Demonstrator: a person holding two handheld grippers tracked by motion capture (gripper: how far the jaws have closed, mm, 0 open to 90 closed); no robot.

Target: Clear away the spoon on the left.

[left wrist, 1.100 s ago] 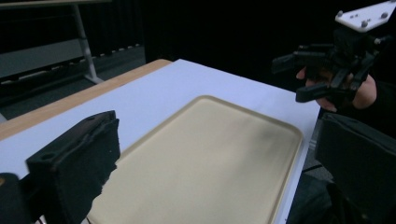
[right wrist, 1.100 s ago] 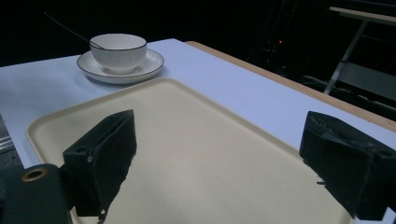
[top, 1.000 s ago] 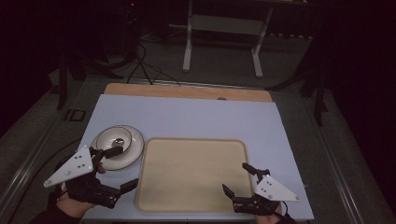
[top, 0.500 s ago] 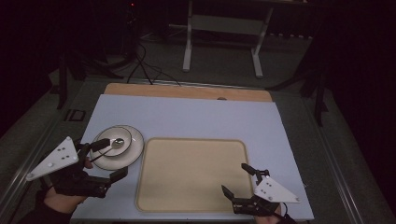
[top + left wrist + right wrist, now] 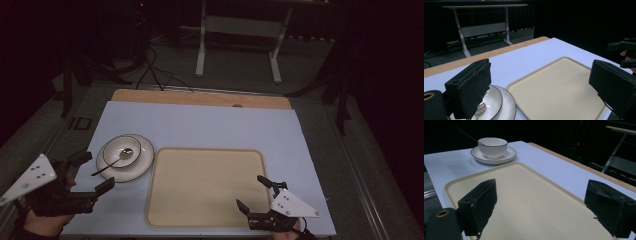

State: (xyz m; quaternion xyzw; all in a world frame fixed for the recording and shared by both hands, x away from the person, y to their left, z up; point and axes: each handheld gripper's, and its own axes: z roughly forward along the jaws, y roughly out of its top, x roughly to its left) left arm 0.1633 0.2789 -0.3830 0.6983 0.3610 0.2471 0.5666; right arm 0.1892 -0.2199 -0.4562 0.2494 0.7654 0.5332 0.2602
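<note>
Your left tool, jaws apart, has backed off the black-rimmed white ceramic bowl, leaving the metal spoon inside, apparently placed.

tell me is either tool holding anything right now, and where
Nothing is held. The left tool is open beside the bowl with its spoon; the right tool is open over the tray.

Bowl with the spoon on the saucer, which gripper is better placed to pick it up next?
Left. The left gripper hangs open just beside the bowl; the right gripper sits across the tray.
</note>
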